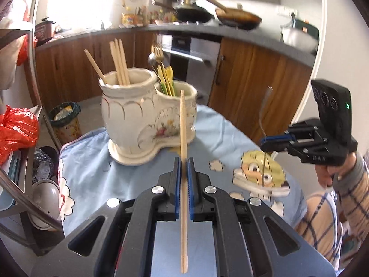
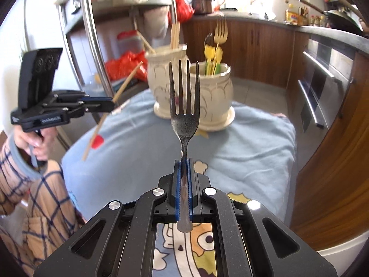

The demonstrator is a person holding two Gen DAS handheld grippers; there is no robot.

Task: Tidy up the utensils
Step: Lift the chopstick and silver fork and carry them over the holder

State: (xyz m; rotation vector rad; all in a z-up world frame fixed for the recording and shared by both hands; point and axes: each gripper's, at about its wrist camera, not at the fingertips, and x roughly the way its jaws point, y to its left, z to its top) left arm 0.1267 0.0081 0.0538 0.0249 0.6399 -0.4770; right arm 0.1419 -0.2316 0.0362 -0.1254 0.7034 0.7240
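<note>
I'm holding a utensil in each hand now. My left gripper point(image 1: 183, 161) is clamping a chopstick point(image 1: 183, 124) partway along its length, jaws clenched on it, the stick running straight out ahead of the jaws and a long tail trailing back toward the camera. My right gripper point(image 2: 184, 162) is pinching a fork point(image 2: 184, 106) low on its handle, jaws tight, tines pointing forward and up.

The holder point(image 1: 147, 117) is sitting on the tabletop point(image 1: 92, 173) ahead of both jaws, well clear of either tip. It's a two-pot piece: the taller pot point(image 1: 126, 108) is carrying the chopsticks, the shorter pot point(image 1: 177, 115) the forks and spoons. From my left jaws the tall pot is lying ahead and off to the left, so the chopstick is pointing more at the short pot's mouth than at its own. From my right jaws the short pot point(image 2: 214, 92) is ahead and slightly right, the fork's tines crossing in front of the gap between the two.

I'm judging both long axes need tipping up toward vertical to drop in, tail end first or not, over the rims. The left is looking a touch nearer its pot. Room is fair: the tabletop around the holder is open, though the upright utensils already in each pot are crowding the mouths, and the table edge is falling away on the right.
</note>
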